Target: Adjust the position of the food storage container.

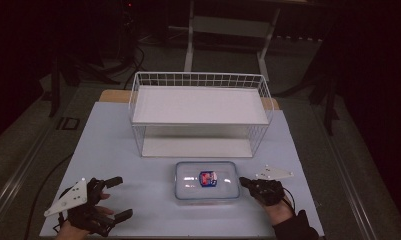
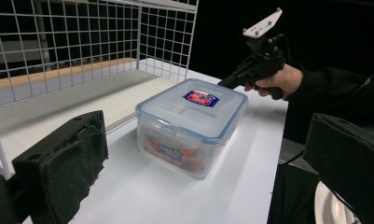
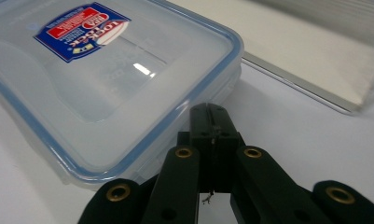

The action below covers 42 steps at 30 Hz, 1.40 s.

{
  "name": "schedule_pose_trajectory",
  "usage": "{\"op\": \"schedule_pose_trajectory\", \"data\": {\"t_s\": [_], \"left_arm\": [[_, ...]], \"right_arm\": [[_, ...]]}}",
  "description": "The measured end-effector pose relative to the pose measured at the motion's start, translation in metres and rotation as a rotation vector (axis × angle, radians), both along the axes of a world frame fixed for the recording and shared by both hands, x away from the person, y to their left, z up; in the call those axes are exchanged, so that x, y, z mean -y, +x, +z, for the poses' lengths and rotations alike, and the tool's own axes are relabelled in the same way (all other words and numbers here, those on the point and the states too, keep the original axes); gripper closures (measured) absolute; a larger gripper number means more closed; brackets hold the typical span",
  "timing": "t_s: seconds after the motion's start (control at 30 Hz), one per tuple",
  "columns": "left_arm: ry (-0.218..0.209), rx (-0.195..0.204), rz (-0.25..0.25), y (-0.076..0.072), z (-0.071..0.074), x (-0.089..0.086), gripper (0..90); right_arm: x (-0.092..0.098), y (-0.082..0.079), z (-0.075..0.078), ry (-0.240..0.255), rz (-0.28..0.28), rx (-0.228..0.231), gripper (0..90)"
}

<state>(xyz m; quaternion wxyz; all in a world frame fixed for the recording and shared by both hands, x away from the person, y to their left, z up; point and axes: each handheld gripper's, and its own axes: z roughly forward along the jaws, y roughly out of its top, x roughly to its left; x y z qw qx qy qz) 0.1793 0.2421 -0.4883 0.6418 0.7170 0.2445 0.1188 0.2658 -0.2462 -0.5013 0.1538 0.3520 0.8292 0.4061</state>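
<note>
My table (image 1: pixel 113 150) is a pale, matte white top. Directly on it, between my two sets of jaws, sits a clear plastic box (image 1: pixel 206 181) with a blue-edged lid and a red and blue label. Beyond my jaws, past the box, a white wire rack (image 1: pixel 200 114) stands on the table, its two flat shelves bare.

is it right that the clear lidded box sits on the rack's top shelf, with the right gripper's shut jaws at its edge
Not quite. The clear lidded box sits on the table in front of the rack, as the high view shows. The right gripper is indeed shut at its edge.
</note>
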Motion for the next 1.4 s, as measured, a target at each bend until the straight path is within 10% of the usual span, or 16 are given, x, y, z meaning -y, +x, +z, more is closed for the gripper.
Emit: {"op": "schedule_pose_trajectory", "data": {"t_s": [0.7, 1.03, 1.1, 1.4], "left_arm": [[0.009, -0.007, 0.001, 0.001, 0.001, 0.004, 0.0], [0.005, -0.023, -0.019, -0.002, 0.013, 0.020, 0.0], [-0.011, -0.036, -0.023, -0.002, 0.018, 0.025, 0.0], [0.044, -0.109, 0.012, 0.011, 0.023, 0.039, 0.0]], "right_arm": [[-0.008, -0.004, 0.009, 0.034, 0.022, 0.031, 86.1], [-0.004, -0.020, 0.032, 0.166, 0.073, 0.109, 38.5], [-0.005, -0.022, 0.036, 0.200, 0.122, 0.099, 14.5], [-0.012, -0.033, 0.043, 0.184, 0.138, 0.126, 19.6]]}}
